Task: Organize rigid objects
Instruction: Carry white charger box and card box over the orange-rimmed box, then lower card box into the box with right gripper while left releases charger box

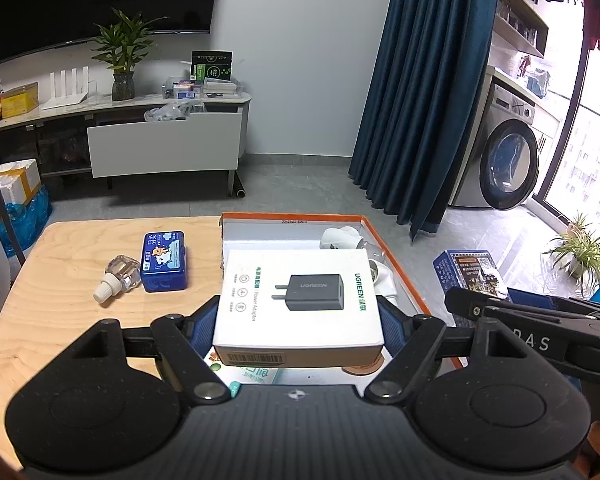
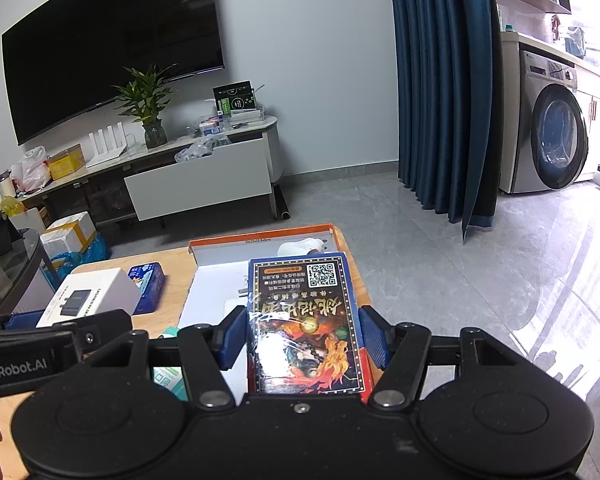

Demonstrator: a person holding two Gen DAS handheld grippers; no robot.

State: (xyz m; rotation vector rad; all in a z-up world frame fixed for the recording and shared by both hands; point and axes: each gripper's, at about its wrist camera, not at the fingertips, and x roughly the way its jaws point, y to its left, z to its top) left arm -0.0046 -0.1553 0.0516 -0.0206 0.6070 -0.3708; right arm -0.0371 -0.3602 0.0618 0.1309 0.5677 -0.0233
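**Mia:** While both hands wait, what is closest? What do they hold?

**Sam:** The left gripper (image 1: 298, 320) pinches a white cardboard box with a picture of a black plug (image 1: 298, 300). Its blue pads (image 1: 202, 330) press the box's two sides. The right gripper (image 2: 302, 340) pinches a flat blue and red box with a dragon picture and a square code (image 2: 304, 320) the same way. Side grips keep the boxes flat, I think, so they can go down level.

**Mia:** Where do they go?

**Sam:** Likely into the open cardboard box with orange edges and white inside (image 1: 396, 256). Both held boxes hang over it, just past the grippers at twelve o'clock.

**Mia:** What is on the light wooden table (image 1: 52, 320)?

**Sam:** In the left view, at ten o'clock, lies a blue tin with a cartoon on its lid (image 1: 164, 262). Touching its left side is a small clear bottle with a white cap (image 1: 116, 276), lying down. They have not been put away.

**Mia:** What can't you see?

**Sam:** The white box hides most of the big box's floor. A white lumpy thing (image 1: 340, 238) sits at the far end, and I can't tell what it is. A green and white packet (image 1: 256, 376) peeks out under the held box, cut off. Far at twelve o'clock stands a blue curtain (image 1: 424, 80).
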